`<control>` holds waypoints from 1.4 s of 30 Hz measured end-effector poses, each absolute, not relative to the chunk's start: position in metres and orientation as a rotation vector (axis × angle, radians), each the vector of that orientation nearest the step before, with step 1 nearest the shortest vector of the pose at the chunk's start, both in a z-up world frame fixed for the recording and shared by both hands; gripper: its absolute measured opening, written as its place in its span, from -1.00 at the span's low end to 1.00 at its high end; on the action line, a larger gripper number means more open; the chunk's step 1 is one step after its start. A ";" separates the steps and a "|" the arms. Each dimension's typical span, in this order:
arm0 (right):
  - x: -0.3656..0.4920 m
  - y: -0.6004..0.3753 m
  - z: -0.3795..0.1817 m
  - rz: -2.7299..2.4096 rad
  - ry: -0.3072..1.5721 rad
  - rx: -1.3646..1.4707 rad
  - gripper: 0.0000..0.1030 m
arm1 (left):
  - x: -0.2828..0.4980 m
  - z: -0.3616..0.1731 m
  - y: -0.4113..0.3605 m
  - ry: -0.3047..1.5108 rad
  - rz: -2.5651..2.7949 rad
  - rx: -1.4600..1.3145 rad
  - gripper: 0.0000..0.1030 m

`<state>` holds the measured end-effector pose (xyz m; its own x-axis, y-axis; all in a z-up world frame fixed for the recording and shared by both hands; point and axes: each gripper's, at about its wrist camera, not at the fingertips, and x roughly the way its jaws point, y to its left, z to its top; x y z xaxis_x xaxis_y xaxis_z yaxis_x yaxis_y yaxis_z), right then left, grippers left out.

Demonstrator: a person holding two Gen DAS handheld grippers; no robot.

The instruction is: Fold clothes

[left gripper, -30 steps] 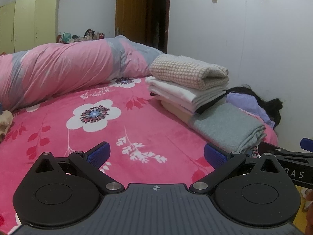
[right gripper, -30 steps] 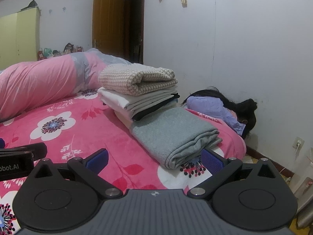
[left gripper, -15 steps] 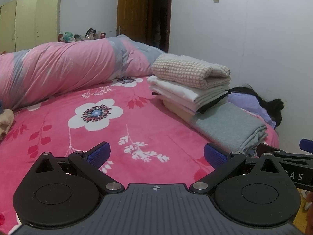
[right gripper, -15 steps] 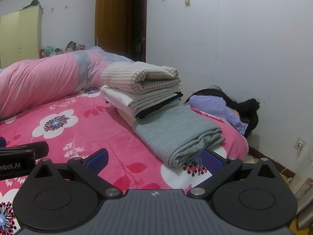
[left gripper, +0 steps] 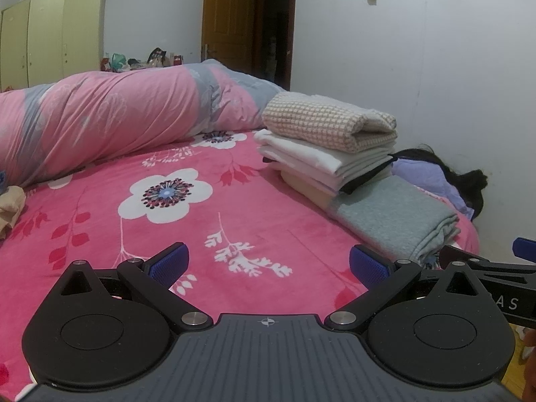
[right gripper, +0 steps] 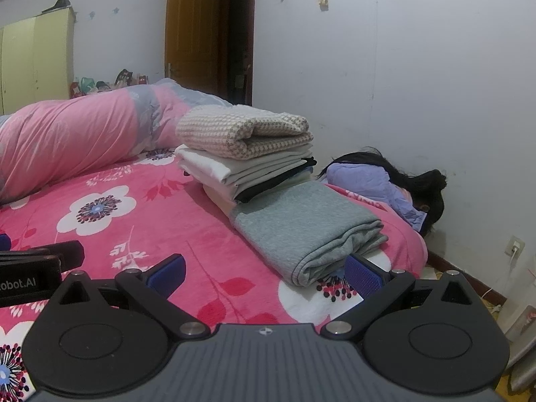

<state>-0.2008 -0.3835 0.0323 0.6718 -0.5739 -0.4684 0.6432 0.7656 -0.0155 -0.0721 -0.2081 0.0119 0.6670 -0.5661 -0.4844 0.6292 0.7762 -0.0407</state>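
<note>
Both the left gripper [left gripper: 266, 264] and right gripper [right gripper: 264, 269] are spread wide, empty. The grey garment [right gripper: 308, 231] at the bed's right edge is soft, limp: grasp its folded edge.

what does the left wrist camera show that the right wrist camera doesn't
Only the left wrist view shows the crumpled tan garment at the bed's left edge, and the right tool's body poking in from the right.

Only the right wrist view shows the white wall socket with a plug low on the wall, and the left tool's body poking in from the left.

Both show the pink floral bedspread, the rolled pink and grey quilt, the stack of folded clothes, the folded grey garment, and each view's own tool open and empty.
</note>
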 end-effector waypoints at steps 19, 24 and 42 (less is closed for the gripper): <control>-0.202 -0.384 0.031 -0.686 0.474 0.160 1.00 | -0.074 0.012 -0.210 0.497 -0.679 0.140 1.00; -0.202 -0.384 0.031 -0.685 0.475 0.159 1.00 | -0.073 0.012 -0.209 0.497 -0.679 0.141 1.00; -0.199 -0.382 0.030 -0.679 0.481 0.160 1.00 | -0.072 0.012 -0.210 0.502 -0.674 0.144 1.00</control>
<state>-0.1989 -0.3819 0.0300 0.6740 -0.5646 -0.4763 0.6371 0.7707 -0.0121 -0.0717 -0.2104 0.0119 0.6678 -0.5611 -0.4890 0.6293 0.7765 -0.0315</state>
